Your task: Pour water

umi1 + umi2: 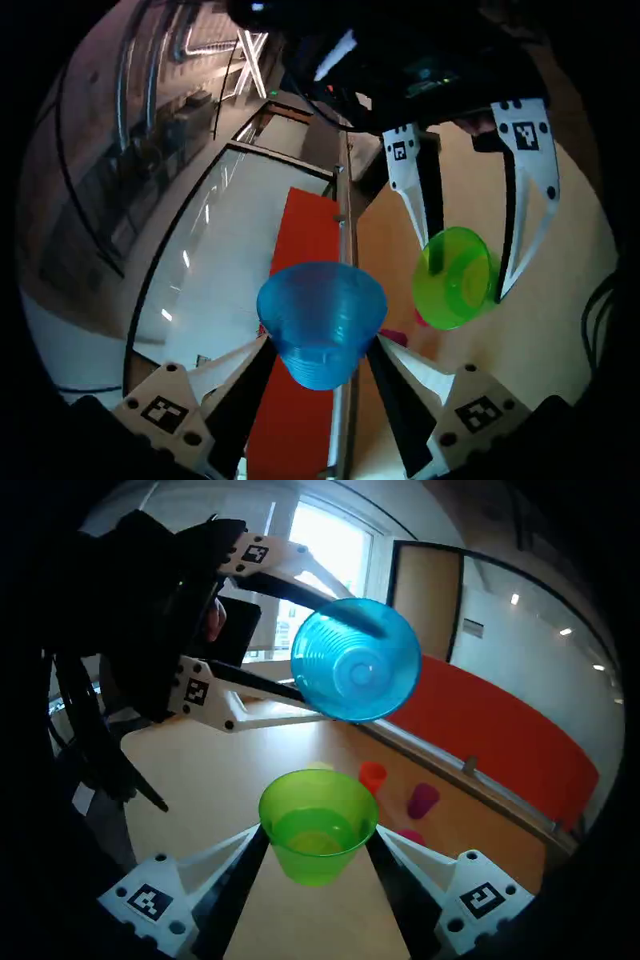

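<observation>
In the left gripper view my left gripper (320, 346) is shut on a translucent blue cup (322, 320). Farther off, my right gripper (464, 276) is shut on a translucent green cup (452, 278) whose mouth faces this camera. In the right gripper view the green cup (318, 826) stands upright between the fingers of my right gripper (318, 836). Above it, the left gripper (352, 666) holds the blue cup (356, 660) tipped on its side. I cannot make out any stream of water.
A wooden table (200, 776) lies below the cups. On it, past the green cup, stand an orange cup (372, 776) and a magenta cup (422, 800). A red wall panel (496, 720) and glass partition run along the table's far side. Black cables (96, 752) hang at left.
</observation>
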Tool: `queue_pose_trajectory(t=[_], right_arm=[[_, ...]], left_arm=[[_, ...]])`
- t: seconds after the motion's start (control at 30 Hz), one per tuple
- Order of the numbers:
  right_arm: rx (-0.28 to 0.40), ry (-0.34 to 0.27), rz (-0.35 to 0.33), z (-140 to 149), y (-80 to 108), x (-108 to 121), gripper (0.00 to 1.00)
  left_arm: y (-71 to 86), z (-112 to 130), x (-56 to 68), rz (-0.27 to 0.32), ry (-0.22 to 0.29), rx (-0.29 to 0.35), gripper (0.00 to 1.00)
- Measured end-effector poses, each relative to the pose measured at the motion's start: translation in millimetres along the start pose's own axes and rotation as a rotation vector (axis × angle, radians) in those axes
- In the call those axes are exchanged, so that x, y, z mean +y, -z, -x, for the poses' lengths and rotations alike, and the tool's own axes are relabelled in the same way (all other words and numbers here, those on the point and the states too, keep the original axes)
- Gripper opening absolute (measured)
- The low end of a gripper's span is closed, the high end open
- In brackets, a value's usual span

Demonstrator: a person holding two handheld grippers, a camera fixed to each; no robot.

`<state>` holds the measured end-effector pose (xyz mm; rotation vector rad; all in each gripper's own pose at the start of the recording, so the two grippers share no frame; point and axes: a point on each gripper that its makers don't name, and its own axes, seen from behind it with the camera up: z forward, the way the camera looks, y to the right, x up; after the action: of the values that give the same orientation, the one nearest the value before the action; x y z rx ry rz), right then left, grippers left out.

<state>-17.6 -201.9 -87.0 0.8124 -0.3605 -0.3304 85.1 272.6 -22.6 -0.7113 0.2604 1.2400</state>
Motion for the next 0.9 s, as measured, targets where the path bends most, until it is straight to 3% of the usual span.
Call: queue_pose_trajectory(t=[0.57, 0.77, 0.9], right_arm=[[0.013, -0.008, 0.007, -4.6, 0.3, -1.2, 0.88], [0.018, -0.009, 0.005, -6.9, 0.0, -2.3, 0.88], [0.019, -0.009, 0.004, -7.5, -0.3, -2.6, 0.88]], left_arm=[[12.3, 28.9, 22.3, 0.088, 0.657, -0.071, 0.77], [15.8, 38.3, 28.2, 0.098, 0.817, -0.085, 0.77], [18.2, 42.9, 29.6, 0.094, 0.879, -0.092, 0.77]])
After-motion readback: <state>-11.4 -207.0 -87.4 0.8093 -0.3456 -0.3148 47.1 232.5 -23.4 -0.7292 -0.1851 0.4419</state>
